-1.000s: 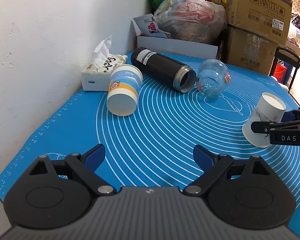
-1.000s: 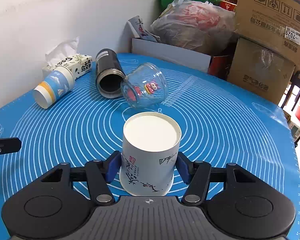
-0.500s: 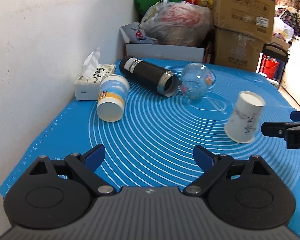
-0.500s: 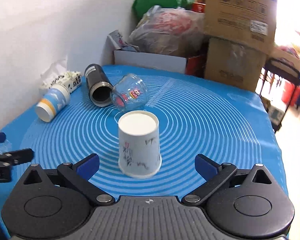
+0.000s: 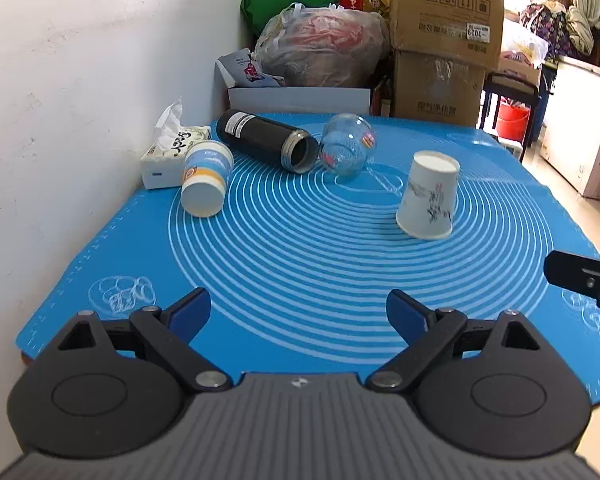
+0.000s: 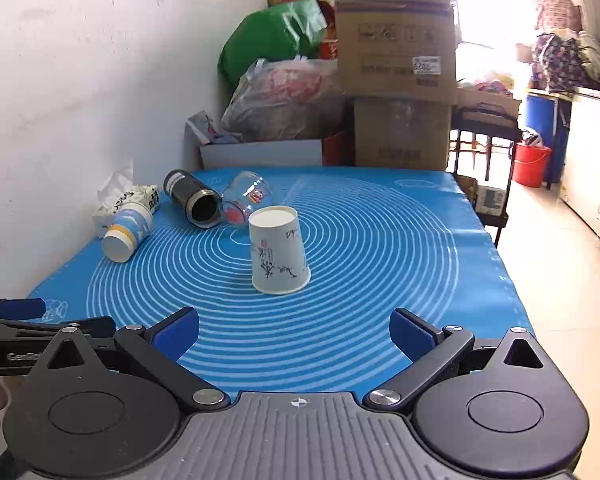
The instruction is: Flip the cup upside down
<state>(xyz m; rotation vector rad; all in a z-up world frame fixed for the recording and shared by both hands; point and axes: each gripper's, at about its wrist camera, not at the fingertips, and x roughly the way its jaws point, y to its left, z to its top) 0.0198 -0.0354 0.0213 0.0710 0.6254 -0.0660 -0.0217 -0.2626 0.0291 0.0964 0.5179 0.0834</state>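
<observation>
A white paper cup with ink drawings stands upside down, mouth down, on the blue silicone mat. It also shows in the left wrist view, right of the mat's middle. My right gripper is open and empty, pulled back from the cup near the mat's front edge. My left gripper is open and empty over the mat's near left part. A part of the right gripper shows at the right edge of the left wrist view.
A blue and white paper cup, a black flask and a clear glass cup lie on their sides at the back left. A tissue box stands by the white wall. Cardboard boxes and bags stand behind the table.
My right gripper has opened, let go of the white cup and drawn back from it. The cup stays upside down on the mat. My left gripper has also drawn back.
</observation>
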